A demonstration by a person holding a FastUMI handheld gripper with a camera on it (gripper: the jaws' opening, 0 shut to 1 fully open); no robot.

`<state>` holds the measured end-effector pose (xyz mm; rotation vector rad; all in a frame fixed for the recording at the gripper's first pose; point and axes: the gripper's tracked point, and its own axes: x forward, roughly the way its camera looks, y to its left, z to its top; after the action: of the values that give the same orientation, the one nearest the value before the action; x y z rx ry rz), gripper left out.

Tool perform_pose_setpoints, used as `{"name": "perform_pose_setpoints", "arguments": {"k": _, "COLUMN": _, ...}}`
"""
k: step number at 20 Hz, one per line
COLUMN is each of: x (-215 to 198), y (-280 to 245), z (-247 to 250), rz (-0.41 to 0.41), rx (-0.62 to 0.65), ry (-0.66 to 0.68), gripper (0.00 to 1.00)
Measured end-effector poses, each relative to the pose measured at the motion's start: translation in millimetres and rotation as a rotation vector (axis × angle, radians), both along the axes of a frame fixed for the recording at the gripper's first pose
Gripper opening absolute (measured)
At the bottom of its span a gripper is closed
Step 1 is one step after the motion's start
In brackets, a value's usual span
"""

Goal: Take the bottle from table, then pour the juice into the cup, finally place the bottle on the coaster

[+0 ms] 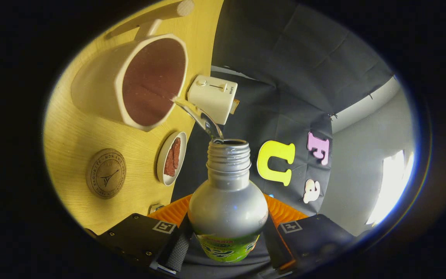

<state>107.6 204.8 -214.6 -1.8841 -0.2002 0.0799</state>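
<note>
1. Tool [223, 242] clamped on bottle [227, 201], both fingers pressing its sides, tilted toward cup [130, 83] on tabletop [72, 143].
2. Thin stream [198, 114] crossing near cup rim; slight drift likely spills.
3. Coaster [106, 173] nearby, awaiting.

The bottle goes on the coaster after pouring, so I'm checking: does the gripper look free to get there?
Probably yes. The gripper is shut on the bottle, pouring into the cup. The coaster lies bare beside the cup, the small dish next to it.
</note>
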Motion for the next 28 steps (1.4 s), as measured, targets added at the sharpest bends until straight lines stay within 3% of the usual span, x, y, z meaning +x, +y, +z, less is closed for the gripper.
{"name": "perform_pose_setpoints", "arguments": {"k": 28, "x": 0, "y": -5, "z": 26, "rz": 0.024, "rx": -0.183, "ry": -0.098, "gripper": 0.82}}
